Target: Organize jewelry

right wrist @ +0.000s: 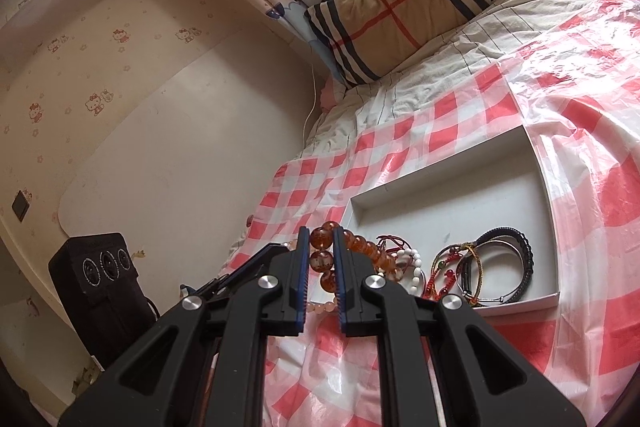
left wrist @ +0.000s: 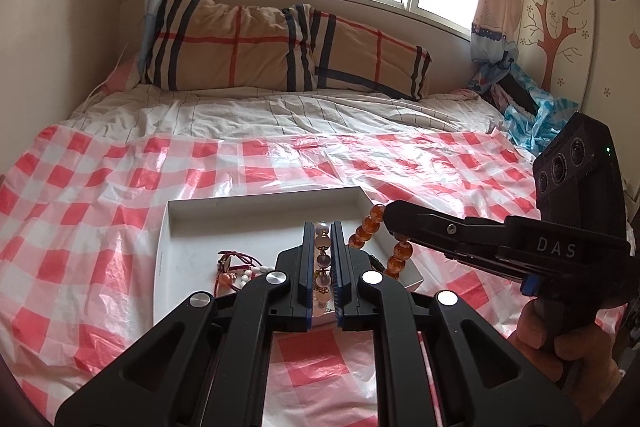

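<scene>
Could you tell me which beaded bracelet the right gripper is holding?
The amber-orange glass-bead bracelet, clamped by the right gripper; the left gripper holds the pale pearl-bead bracelet.

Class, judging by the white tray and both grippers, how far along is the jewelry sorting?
Done: several bracelets already lie in the white tray. In hand: the left gripper is shut on a pale bead bracelet, the right gripper on an amber bead bracelet. Left: setting both down in the tray.

Glossy amber bead bracelet [right wrist: 325,259], matt white tray [right wrist: 440,195], shiny plastic sheet [left wrist: 100,195]
</scene>
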### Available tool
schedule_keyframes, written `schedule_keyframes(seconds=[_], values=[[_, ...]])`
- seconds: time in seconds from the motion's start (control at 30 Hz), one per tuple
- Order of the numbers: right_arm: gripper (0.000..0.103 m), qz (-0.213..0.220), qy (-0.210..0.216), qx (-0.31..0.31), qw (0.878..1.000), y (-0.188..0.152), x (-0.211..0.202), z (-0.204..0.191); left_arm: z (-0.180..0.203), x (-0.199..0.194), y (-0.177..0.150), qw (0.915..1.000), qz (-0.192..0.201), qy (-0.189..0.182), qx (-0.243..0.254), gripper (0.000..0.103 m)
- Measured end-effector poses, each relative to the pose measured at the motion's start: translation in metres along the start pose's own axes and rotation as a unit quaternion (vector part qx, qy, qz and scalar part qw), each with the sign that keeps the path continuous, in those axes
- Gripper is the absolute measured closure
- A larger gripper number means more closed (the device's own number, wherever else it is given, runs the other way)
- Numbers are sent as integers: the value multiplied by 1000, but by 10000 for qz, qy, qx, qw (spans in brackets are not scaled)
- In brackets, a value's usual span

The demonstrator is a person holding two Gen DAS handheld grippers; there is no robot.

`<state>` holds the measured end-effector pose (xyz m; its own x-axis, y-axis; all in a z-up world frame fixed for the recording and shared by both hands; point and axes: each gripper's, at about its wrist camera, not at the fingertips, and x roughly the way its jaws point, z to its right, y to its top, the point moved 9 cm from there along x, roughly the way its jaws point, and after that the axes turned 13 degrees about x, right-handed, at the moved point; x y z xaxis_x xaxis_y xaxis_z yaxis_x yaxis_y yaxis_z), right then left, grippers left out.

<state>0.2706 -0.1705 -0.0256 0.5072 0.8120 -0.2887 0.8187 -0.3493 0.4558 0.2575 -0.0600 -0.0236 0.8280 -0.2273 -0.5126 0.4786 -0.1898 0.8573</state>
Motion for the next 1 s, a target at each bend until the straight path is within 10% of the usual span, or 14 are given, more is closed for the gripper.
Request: schedule_keyframes(seconds=[0.4, 0.47, 0.53, 0.7, 1.0], values=[[91, -52, -81, 31, 9999, 15, 28, 8, -31, 40, -9, 9935, -207, -528, -985, 96], [90, 46, -535, -18, 9986, 20, 35, 23, -36, 52, -13, 9927, -354, -498, -1043, 96], [59, 252, -1364, 29, 9903, 26, 38, 52, -43, 67, -24, 9919, -682, -226, -1045, 95], [59, 344, -1898, 62, 9812, 24, 24, 73, -61, 73, -47, 9873, -1171, 462, -971, 89], [28, 442, -2731, -877, 9569, -21, -28, 40, -52, -1, -48, 9897, -990, 957, -397, 46]])
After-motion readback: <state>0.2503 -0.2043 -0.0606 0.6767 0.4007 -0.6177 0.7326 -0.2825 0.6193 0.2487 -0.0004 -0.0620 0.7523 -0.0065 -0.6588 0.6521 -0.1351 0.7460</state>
